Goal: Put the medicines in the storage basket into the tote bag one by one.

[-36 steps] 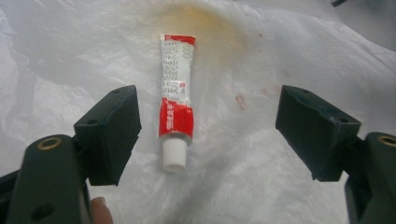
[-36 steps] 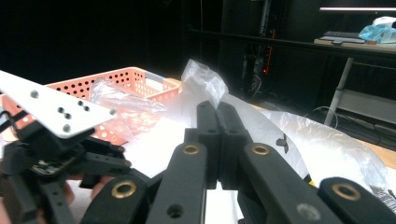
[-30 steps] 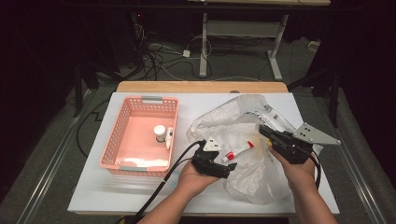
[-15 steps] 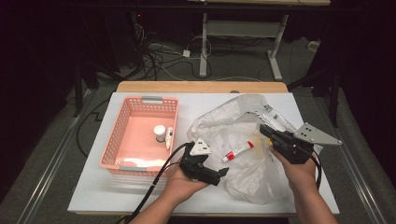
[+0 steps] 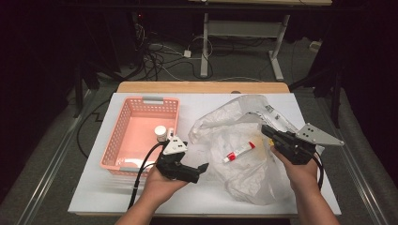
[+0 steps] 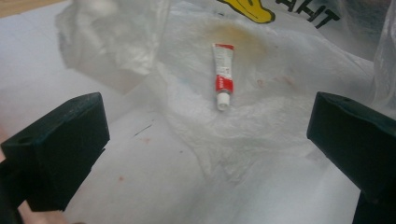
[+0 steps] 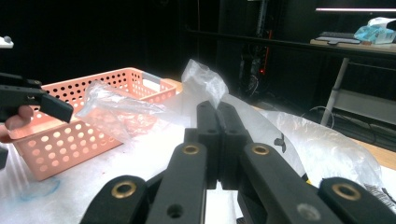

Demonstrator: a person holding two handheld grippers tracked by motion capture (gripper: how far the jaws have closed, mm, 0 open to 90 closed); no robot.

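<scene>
Nearest, the white table (image 5: pixel 117 194). The left gripper (image 5: pixel 202 168) sits with jaws wide apart and empty, drawn back from the tube half a second ago. The right gripper (image 5: pixel 265 131) pinches the clear plastic bag (image 5: pixel 244 173), jaws pressed together. A red-and-white tube (image 5: pixel 238 152) lies on the bag between them. Beyond, a pink basket (image 5: pixel 123 137) holds a small white bottle (image 5: pixel 160 132); cables (image 5: pixel 159 58) litter the dark floor behind.
</scene>
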